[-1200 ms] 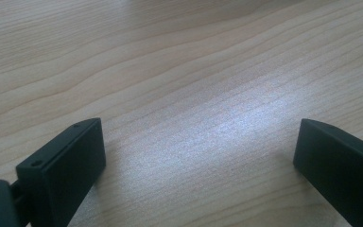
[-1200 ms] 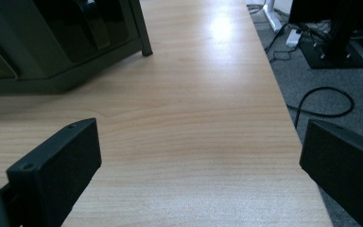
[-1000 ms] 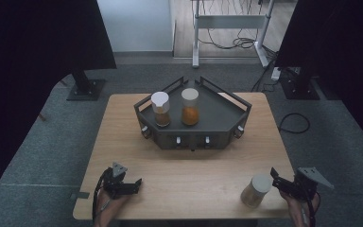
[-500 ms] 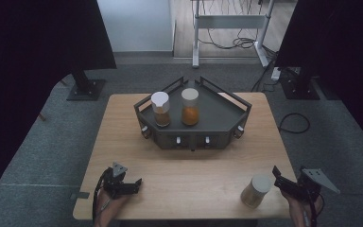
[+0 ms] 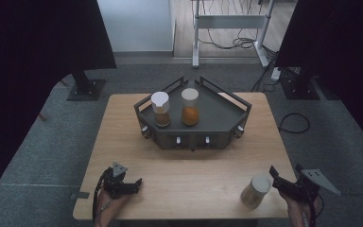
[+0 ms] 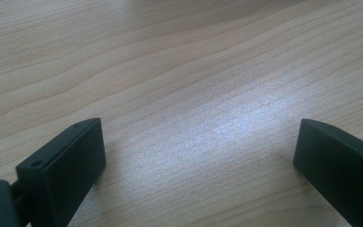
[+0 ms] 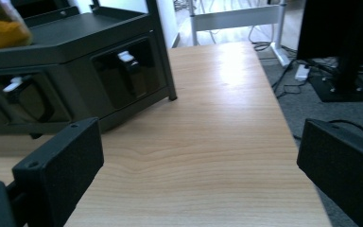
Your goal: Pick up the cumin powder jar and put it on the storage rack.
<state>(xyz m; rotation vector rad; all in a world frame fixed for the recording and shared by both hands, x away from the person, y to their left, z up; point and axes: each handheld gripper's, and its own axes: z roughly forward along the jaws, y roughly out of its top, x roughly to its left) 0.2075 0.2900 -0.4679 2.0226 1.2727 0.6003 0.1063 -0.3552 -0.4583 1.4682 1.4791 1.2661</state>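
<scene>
Pale-lidded jar [image 5: 256, 191] stands upright beside right tongs [image 5: 283, 182]; both tongs apart.

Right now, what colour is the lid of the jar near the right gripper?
Off-white lid, clearest in the high view.

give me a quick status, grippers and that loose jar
Left gripper open, empty. Right gripper open beside the loose jar, not gripping. Jar upright near the table edge. Nothing between.
</scene>
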